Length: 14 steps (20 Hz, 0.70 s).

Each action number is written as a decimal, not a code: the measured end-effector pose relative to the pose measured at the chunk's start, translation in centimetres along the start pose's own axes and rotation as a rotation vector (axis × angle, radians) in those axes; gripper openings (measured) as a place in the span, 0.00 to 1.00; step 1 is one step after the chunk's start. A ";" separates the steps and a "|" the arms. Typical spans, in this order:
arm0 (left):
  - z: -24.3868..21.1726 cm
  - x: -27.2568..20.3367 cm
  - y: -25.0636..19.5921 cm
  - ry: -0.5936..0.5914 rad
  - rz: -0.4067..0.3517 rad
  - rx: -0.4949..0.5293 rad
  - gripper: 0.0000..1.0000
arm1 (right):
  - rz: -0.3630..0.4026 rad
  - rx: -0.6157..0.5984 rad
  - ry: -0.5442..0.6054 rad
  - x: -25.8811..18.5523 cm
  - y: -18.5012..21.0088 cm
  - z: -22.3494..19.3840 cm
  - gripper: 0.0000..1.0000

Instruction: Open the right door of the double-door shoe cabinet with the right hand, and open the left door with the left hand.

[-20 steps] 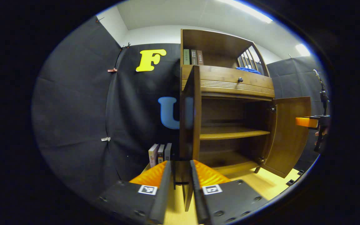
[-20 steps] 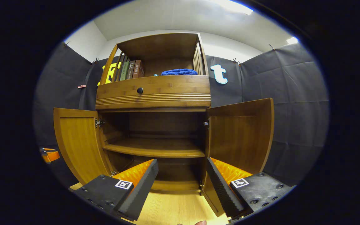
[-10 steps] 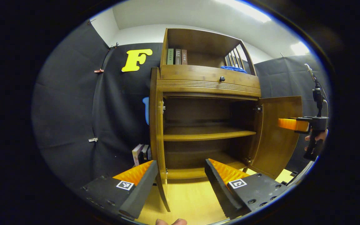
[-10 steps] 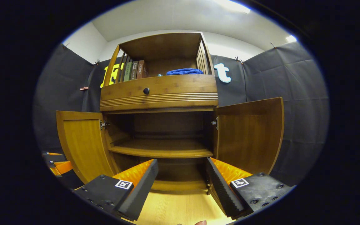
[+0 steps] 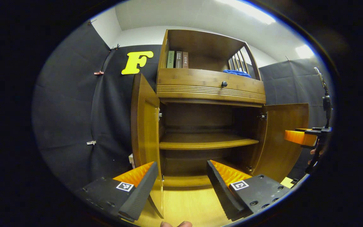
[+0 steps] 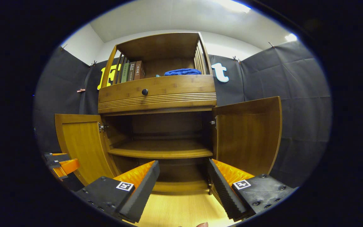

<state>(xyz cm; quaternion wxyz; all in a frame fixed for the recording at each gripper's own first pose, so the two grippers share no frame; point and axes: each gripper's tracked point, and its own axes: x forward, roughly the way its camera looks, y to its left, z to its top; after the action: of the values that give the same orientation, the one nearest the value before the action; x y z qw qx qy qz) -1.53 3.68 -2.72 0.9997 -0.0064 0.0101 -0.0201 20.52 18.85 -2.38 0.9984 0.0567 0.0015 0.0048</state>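
Book spines (image 5: 177, 59) on top shelf: printed characters, too small to read. Square coded markers (image 6: 125, 186) on hand-held gripper: no legible text.

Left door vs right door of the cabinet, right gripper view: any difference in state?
The left door hangs on the cabinet's left side, the right door on its right. The left door's top edge sits lower in the view than the right door's. Both stand wide open, inner faces showing, and neither claw touches them.

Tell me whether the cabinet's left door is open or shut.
Open. The left door stands swung out from the cabinet, exposing the inner shelf; neither gripper holds it.
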 end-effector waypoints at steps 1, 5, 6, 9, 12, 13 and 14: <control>0.2 0.2 -0.1 -0.002 0.001 -0.001 0.94 | -0.003 0.001 -0.002 -0.1 -0.1 0.1 0.98; 0.6 0.8 -0.6 -0.006 -0.004 -0.004 0.95 | -0.017 -0.002 -0.003 0.0 -0.4 0.4 1.00; 0.7 0.9 -0.6 -0.008 -0.002 0.000 0.96 | -0.018 -0.005 -0.005 -0.1 -0.4 0.5 1.00; 1.1 1.2 -0.6 -0.016 -0.001 -0.004 0.95 | -0.020 -0.015 -0.012 -0.2 -0.2 0.6 0.94; 1.4 1.3 -0.6 -0.021 0.000 -0.009 0.94 | -0.019 -0.013 -0.011 -0.2 -0.1 0.6 0.94; 1.3 1.4 -0.5 -0.021 0.002 -0.007 0.95 | -0.018 -0.010 -0.008 -0.1 0.0 0.6 0.98; 1.4 1.5 -0.5 -0.022 0.003 -0.008 0.95 | -0.015 -0.011 -0.008 -0.1 0.1 0.6 0.98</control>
<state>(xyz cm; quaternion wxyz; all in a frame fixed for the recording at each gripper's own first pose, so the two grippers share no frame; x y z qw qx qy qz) -0.05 3.17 -1.40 0.9998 -0.0104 -0.0009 -0.0183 20.42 18.88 -1.76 0.9987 0.0514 -0.0021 -0.0029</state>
